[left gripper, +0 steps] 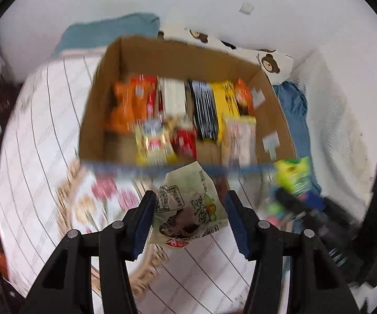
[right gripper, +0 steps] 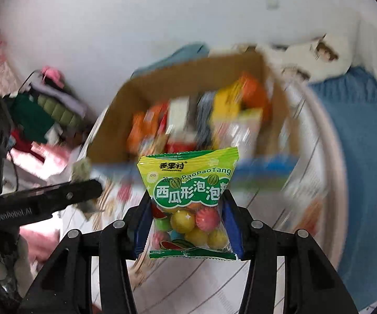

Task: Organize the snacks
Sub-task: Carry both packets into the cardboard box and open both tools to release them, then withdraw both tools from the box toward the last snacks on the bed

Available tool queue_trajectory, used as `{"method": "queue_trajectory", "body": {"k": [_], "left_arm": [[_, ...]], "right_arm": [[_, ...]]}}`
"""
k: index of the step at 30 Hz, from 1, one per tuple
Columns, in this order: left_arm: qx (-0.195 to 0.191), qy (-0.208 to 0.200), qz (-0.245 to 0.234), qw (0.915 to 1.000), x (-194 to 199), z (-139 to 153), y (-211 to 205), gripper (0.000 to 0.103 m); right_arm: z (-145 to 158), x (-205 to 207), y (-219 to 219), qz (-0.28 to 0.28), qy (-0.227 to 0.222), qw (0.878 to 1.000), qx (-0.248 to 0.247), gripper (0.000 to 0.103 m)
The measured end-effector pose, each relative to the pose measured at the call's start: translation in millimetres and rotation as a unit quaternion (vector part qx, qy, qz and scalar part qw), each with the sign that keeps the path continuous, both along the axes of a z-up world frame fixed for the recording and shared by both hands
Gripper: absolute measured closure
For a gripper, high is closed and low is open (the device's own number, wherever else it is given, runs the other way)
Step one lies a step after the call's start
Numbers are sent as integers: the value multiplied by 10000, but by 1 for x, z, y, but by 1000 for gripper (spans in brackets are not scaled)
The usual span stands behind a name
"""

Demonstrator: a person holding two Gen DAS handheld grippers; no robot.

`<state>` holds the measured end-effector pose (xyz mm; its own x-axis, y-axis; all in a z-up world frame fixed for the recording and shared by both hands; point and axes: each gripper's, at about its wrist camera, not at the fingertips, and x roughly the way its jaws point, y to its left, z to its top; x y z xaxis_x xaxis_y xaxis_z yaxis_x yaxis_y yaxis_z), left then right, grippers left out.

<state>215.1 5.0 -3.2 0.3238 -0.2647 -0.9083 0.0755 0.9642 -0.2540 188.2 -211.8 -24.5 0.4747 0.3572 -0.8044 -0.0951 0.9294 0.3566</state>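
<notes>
Right gripper [right gripper: 187, 219] is clamped on a green and yellow bubble-gum packet [right gripper: 188, 198], both blue pads pressing its sides; coloured gum balls show through the clear lower half. The packet is held upright above the striped bedcover [right gripper: 188, 282], just short of the near wall of the cardboard box [right gripper: 125, 96].

Left gripper [left gripper: 189, 219] holds a pale green crumpled snack packet [left gripper: 188, 204]. Its left pad is against the packet; whether the right pad touches cannot be told. This packet also sits just short of the box's near edge.

The cardboard box [left gripper: 269, 110] lies open beyond both grippers, with orange, white, black, yellow and red packets [left gripper: 178, 112] standing or lying inside; motion blur prevents finer reading.

Surroundings: a bear-print pillow [left gripper: 272, 60] at far right behind the box, blue cloth [left gripper: 295, 110] on the right, a teal cloth [left gripper: 104, 31] at far left.
</notes>
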Motion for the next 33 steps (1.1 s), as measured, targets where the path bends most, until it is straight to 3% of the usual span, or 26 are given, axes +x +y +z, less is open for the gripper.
{"method": "queue_trajectory", "body": {"k": [3,9,10,11,12,13,14,15,26,33], "left_arm": [[351,-18,-7,9994,35,3,7,51],[756,444,104,9961,93,-49,14,50],[820,500,135,9953,97,-55,15,50],[891,571,171,9942,102,-61,16,50],[923,644,195,9935,107,-68,17,45],[939,658,192,9932,108,-71,18,37],[970,652,219,9929,110,-73,18,17],[967,624,231,9931,109,-72,18,9],[795,393,331,9955,92,-65,8,9],[1072,-129,349,9935,68,-46,-4,9]], "right_arm": [[10,33,-18,-211,-117,9997,-105,50],[-15,102,-32,-395,290,9986,-196,49],[-21,106,-34,-444,361,9981,-240,37],[-32,112,-34,-469,511,9969,-364,11],[-38,113,-35,-514,609,9958,-447,2],[-41,114,-35,-542,650,9952,-491,0],[-44,114,-34,-516,668,9951,-515,0],[-45,111,-34,-525,691,9947,-544,0],[-43,104,-14,-431,622,9911,-1097,0],[-33,89,-2,-412,432,9901,-1268,0]]}}
